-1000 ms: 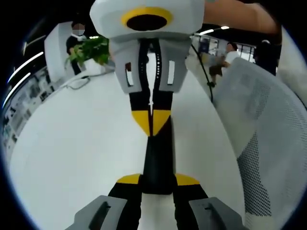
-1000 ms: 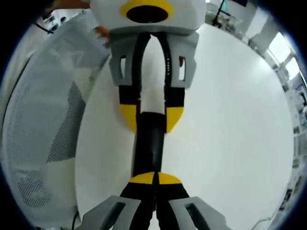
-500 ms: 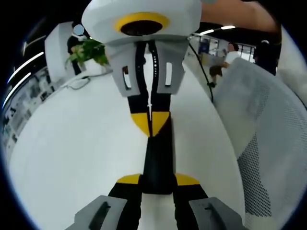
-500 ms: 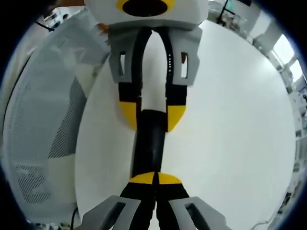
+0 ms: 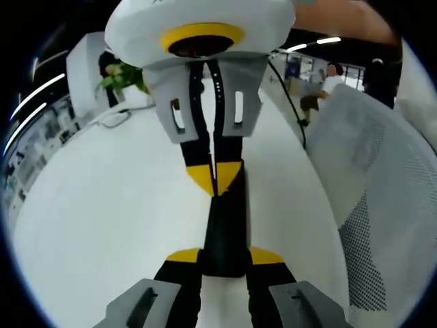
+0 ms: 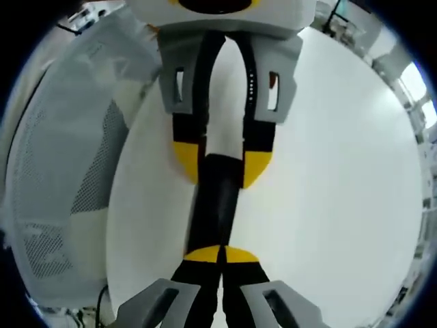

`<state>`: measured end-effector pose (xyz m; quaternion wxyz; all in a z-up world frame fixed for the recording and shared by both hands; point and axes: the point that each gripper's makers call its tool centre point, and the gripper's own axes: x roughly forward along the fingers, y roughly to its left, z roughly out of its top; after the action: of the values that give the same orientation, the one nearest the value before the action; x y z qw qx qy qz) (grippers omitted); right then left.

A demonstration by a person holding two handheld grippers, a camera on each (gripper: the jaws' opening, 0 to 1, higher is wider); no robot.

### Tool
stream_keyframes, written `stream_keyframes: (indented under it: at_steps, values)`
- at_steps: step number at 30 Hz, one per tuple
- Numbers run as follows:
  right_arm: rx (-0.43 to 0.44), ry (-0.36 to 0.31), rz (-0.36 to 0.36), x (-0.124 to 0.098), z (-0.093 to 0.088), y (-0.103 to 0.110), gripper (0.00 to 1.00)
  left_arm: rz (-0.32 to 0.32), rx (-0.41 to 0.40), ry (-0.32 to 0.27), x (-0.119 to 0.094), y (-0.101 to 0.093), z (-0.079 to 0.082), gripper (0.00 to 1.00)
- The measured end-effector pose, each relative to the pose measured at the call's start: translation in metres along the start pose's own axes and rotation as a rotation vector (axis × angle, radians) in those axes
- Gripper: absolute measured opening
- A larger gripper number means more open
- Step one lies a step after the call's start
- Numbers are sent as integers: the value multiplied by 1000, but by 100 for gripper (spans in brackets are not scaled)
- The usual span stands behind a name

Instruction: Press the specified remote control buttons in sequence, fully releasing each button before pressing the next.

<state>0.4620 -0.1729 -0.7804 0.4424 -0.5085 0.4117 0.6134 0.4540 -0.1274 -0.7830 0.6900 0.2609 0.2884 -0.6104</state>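
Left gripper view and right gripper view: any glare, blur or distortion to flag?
Left gripper view: remote sharp, table edge bowed by fisheye, ceiling light strips blown out at left. Right gripper view: table near-white with little texture, bright windows clipped at upper right, mesh chair curved at left.

in the left gripper view the right tongs (image 5: 216, 179) have leaned a little to the left and risen; in the right gripper view the left tongs (image 6: 222, 164) have come nearer, looming larger over the remote (image 6: 216, 208)
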Motion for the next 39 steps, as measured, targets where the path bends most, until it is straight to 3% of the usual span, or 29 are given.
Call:
stream_keyframes:
  at_steps: [16,30,39]
  values:
    - [-4,-2,-8,-1,1,3,0,5,-1,-1,0,-3,3,23]
    - [64,-71,-40,-6,-2,0,0,1,0,-4,1,-1,2,24]
    - [105,-120,-57,-16,5,2,0,-3,5,-3,0,-1,2,24]
